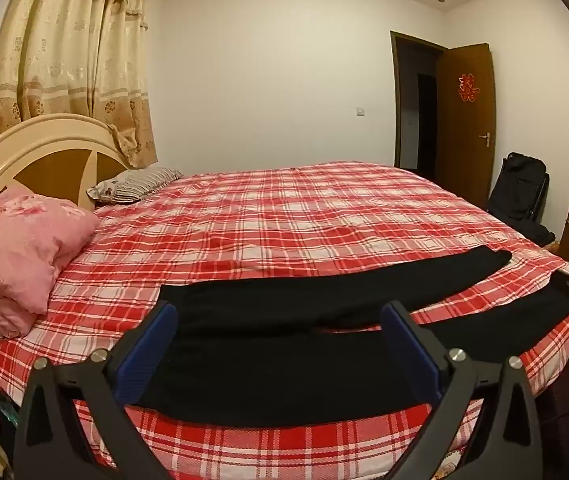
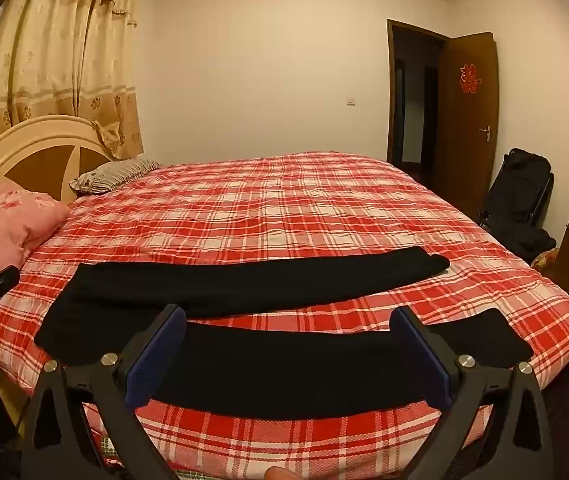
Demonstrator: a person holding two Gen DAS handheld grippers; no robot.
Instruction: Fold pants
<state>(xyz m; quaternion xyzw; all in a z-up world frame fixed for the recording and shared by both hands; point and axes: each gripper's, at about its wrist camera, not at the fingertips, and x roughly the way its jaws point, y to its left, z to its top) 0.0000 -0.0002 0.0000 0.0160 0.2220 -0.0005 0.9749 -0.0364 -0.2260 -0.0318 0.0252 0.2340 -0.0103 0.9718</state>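
**Pants spread flat on a plaid bed, both grippers wide apart**

Pants (image 2: pixel 244 288) of soft, matte black knit lie unfolded along the near edge of a wide bed (image 2: pixel 284 208), waist toward the headboard side, the two long legs splayed in a shallow V with a wedge of cover showing between them. The bed's cotton cover is a red, white and pink check, lightly rippled. Behind it rises a rounded cream headboard (image 1: pixel 36 148) with brown wedge panels, and a gold patterned curtain (image 1: pixel 68 60) hangs in heavy pleats. A puffy pink quilt (image 1: pixel 16 248), folded, sits by a striped pillow (image 1: pixel 136 184). A dark wooden door (image 2: pixel 470 120) stands ajar at the far wall. The left gripper (image 1: pixel 280 356) hovers over the waist end and the right gripper (image 2: pixel 288 360) over the nearer leg, each with hard black arms and flat blue pads, jaws released and clasping nothing.
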